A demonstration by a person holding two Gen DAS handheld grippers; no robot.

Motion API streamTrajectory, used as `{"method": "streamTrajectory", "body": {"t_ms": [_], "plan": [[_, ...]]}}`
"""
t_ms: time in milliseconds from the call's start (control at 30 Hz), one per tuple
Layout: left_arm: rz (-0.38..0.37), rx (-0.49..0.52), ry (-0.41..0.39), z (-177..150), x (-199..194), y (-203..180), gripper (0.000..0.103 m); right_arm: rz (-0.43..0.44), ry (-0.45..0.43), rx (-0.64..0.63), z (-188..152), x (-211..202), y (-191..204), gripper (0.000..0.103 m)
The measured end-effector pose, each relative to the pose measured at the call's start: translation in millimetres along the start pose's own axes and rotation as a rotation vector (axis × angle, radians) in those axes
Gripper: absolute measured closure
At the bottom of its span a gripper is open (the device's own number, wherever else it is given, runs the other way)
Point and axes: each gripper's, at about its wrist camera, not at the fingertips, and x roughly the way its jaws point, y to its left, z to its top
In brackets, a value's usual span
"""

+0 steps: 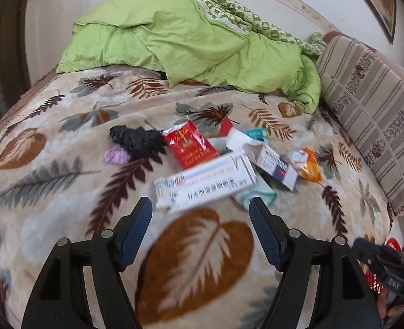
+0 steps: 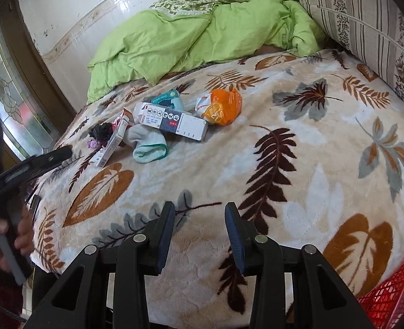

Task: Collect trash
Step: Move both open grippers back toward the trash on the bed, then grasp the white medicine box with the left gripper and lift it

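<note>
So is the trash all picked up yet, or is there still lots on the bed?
Nothing looks collected yet. The long white cardboard box, red foil packet, crumpled orange wrapper and black crumpled bag all lie on the leaf-patterned blanket. Both the left gripper and right gripper are open and empty. The red mesh basket waits at the bed's edge.

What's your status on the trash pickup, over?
Left gripper open, empty, nearest the long white box. Right gripper open, empty, short of the pile. Nothing collected yet; sock mixed in.

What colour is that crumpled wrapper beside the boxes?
Orange and white; the wrapper shows best in the right wrist view.
</note>
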Motion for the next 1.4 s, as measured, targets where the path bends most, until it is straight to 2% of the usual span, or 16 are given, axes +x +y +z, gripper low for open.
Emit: {"method": "streamTrajectory", "body": {"t_ms": [100,267,367,500,633,700,767,833,900,1000,1133,1200,1300,1400], "plan": [[-0.018,-0.012,0.014,21.6,33.6,11.6,0.028,-0.006,-0.007,0.006,0.2,-0.8,-1.4,0.063],[-0.132,-0.125,0.068,39.7,82.5,34.3,0.027,-0.002,-0.003,0.011,0.5,-0.3,-3.3,0.063],[-0.185,-0.169,0.168,34.5,105.5,35.8,0.027,0.0,0.002,0.013,1.2,1.2,-3.7,0.063],[-0.289,-0.084,0.185,14.6,86.0,13.3,0.027,0.009,0.0,0.02,0.9,0.5,-5.0,0.063],[-0.393,0.068,0.269,-14.0,64.0,-21.8,0.027,0.025,-0.002,0.035,1.6,0.6,-8.2,0.063],[-0.382,0.155,0.249,-23.7,49.2,-37.1,0.027,0.029,-0.002,0.038,1.8,1.0,-8.4,0.063],[-0.355,0.197,0.224,-26.4,40.4,-42.6,0.027,0.028,-0.005,0.039,1.4,0.4,-8.2,0.063],[-0.285,0.243,0.187,-25.0,37.4,-43.8,0.027,0.029,-0.007,0.039,0.7,-0.7,-8.4,0.063],[-0.238,0.261,0.174,-20.0,42.0,-41.8,0.025,0.029,-0.009,0.045,0.4,-1.7,-9.8,0.062],[-0.21,0.246,0.208,-8.1,64.7,-37.4,0.024,0.032,-0.007,0.053,0.7,-1.3,-11.1,0.062],[-0.255,0.153,0.339,-7.0,91.6,-15.9,0.024,0.024,-0.008,0.046,0.2,-1.3,-9.0,0.062],[-0.291,0.152,0.34,-12.9,83.5,-14.2,0.024,0.023,-0.014,0.046,-0.2,-3.4,-9.9,0.062],[-0.381,0.152,0.383,-28.5,65.1,-20.7,0.024,0.032,-0.017,0.066,-0.4,-4.3,-14.6,0.061],[-0.429,0.212,0.396,-46.6,44.8,-41.6,0.024,0.042,-0.012,0.077,0.5,-2.0,-14.9,0.061]]}}
